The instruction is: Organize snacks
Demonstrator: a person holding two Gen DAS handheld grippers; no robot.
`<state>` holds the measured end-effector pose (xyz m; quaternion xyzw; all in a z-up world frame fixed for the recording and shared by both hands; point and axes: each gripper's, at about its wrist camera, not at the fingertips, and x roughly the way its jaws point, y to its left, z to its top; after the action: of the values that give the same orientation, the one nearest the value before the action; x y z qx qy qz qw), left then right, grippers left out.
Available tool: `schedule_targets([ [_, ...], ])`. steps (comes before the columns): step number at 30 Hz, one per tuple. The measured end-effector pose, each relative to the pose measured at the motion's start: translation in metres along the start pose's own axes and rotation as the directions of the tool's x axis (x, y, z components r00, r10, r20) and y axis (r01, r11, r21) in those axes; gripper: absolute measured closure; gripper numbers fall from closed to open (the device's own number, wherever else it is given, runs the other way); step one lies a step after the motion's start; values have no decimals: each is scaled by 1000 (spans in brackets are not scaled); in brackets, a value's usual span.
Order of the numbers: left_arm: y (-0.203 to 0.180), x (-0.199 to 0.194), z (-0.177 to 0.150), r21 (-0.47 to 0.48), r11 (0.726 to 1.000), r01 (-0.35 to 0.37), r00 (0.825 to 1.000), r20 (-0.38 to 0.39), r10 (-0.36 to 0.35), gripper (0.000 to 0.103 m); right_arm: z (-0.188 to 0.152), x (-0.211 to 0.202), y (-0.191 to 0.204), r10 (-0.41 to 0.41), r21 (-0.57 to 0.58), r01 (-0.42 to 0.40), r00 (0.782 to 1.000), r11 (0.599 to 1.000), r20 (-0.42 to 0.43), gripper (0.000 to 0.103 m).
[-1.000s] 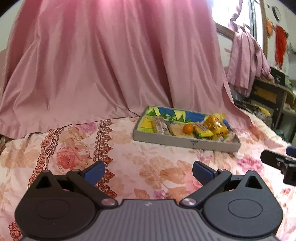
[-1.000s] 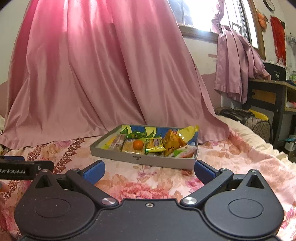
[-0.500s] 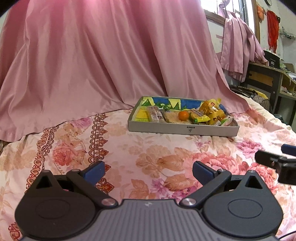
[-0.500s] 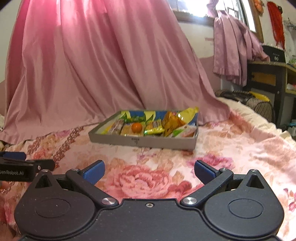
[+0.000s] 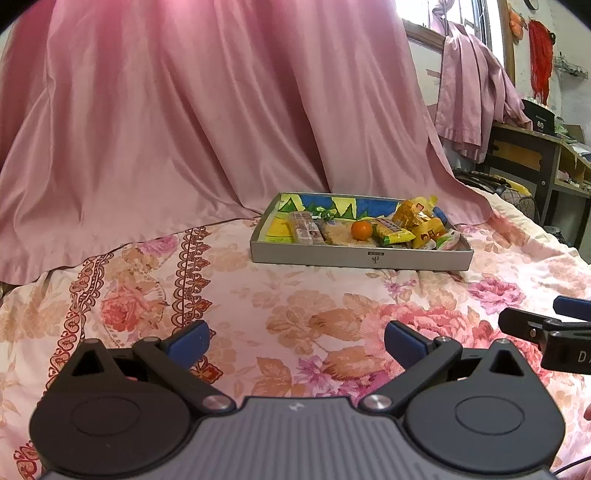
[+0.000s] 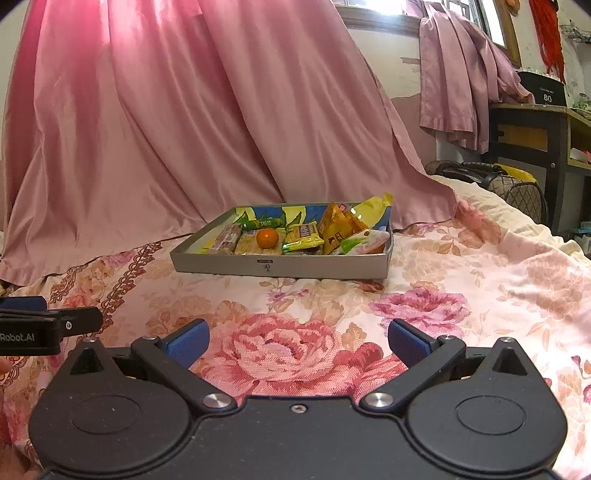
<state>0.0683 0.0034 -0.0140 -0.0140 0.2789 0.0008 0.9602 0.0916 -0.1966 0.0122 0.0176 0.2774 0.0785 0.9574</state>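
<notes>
Crinkly, featherlight snack packets (image 5: 393, 232) and a firm tangerine (image 6: 267, 237) fill a grey cardboard tray (image 5: 354, 256), best pinched at packet edges, as the left gripper (image 5: 295, 341) and right gripper (image 6: 297, 341) hang empty with fingers apart.

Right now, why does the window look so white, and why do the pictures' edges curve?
In both wrist views the window is blown out by daylight. The fisheye lens bends the edges and darkens the corners. The snack box stays fairly sharp, and the open tongs loom large.

Cloth, card and plastic in my two views
I see a satiny pink curtain (image 5: 177, 122), a matt floral cotton bedspread (image 6: 461, 266), a grey cardboard tray (image 5: 317, 254) of glossy plastic snack wrappers (image 6: 303, 240), and textured blue gripper pads (image 6: 186, 341)
</notes>
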Motion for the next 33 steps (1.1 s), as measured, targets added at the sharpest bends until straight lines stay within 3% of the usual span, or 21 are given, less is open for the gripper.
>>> schedule_targets([
  [33, 1, 2, -2, -18, 1000, 1, 1000, -17, -1, 0, -2, 4, 4, 4, -18, -4, 1000, 1000, -14, 1],
])
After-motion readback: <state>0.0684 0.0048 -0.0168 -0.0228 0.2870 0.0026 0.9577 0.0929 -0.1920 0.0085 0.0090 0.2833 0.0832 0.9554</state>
